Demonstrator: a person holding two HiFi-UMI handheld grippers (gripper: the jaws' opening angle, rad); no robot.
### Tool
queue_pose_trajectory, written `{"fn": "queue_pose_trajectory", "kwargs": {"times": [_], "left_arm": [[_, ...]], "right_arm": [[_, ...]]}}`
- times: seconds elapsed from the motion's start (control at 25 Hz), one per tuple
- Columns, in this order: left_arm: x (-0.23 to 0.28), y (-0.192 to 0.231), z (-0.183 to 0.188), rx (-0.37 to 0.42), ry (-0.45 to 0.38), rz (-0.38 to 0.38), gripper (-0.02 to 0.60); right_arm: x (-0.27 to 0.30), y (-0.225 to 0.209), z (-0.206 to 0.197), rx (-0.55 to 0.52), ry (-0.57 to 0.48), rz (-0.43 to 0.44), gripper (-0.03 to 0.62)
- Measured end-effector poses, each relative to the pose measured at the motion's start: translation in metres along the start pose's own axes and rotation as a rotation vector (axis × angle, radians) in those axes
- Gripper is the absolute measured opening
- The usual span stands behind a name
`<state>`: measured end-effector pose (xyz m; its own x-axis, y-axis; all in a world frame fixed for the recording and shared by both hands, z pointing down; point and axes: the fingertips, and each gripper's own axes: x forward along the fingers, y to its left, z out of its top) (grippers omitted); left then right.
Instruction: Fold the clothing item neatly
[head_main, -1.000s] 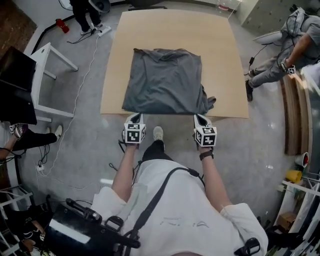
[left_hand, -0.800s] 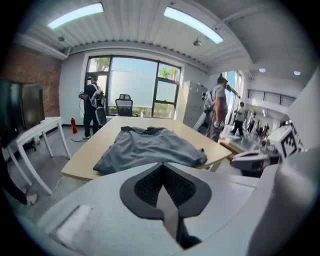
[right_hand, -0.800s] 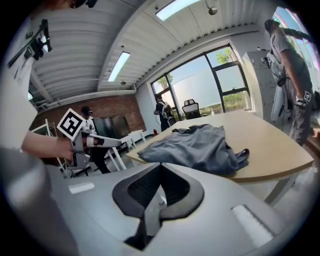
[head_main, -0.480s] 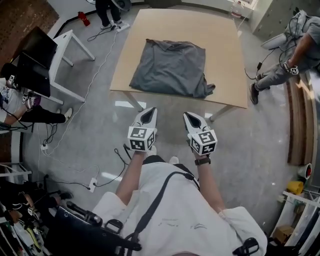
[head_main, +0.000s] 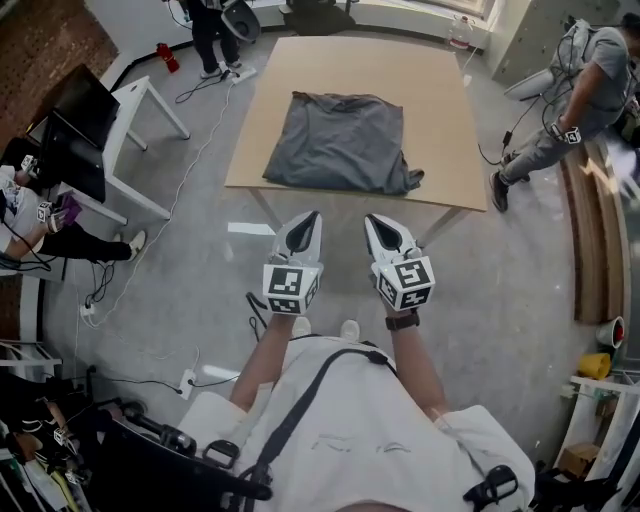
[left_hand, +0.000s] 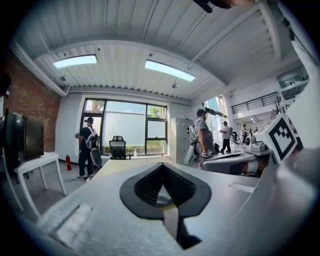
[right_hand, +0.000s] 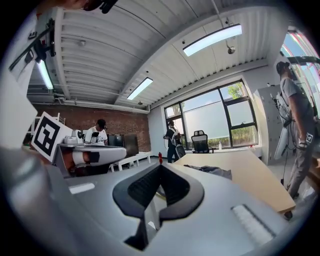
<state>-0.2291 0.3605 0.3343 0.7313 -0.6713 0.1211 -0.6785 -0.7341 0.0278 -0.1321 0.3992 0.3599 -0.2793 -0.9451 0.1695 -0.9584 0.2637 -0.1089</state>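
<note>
While the left hand-held gripper (head_main: 305, 225) and right hand-held gripper (head_main: 380, 228) are hanging shut and empty mid-frame, the grey garment (head_main: 340, 140) is lying folded on the worktop (head_main: 430, 90), upper centre. Its lower-right corner is sticking out; tugging it is risking a skewed fold.

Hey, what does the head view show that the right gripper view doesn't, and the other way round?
Only the head view: the person's forearms, the floor under the grippers, and the whole outline of the grey garment. Only the right gripper view: the ceiling lights and tall window panes. Both: the table, the grey garment lying on it, the right gripper with closed jaws, and the left gripper beside it.
</note>
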Motion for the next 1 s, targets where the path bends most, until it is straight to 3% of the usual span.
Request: {"fn": "queue_pose_trajectory", "kwargs": {"times": [0.16, 0.4, 0.6, 0.76, 1.0], "left_arm": [[-0.011, -0.006, -0.019, -0.020, 0.021, -0.008, 0.003], [-0.030, 0.003, -0.012, -0.007, -0.005, -0.033, 0.003], [-0.045, 0.029, 0.010, -0.115, -0.043, -0.010, 0.003], [-0.048, 0.044, 0.016, -0.061, -0.057, -0.005, 0.003], [-0.045, 0.066, 0.001, -0.081, -0.027, -0.017, 0.003]], "right_arm": [[-0.006, 0.021, -0.006, -0.031, -0.006, 0.019, 0.006], [0.008, 0.037, 0.000, -0.013, -0.027, -0.002, 0.006], [0.015, 0.055, 0.018, -0.037, -0.056, -0.005, 0.006], [0.018, 0.069, 0.017, -0.041, -0.056, -0.010, 0.006], [0.038, 0.084, 0.014, -0.063, -0.033, -0.006, 0.006]]}}
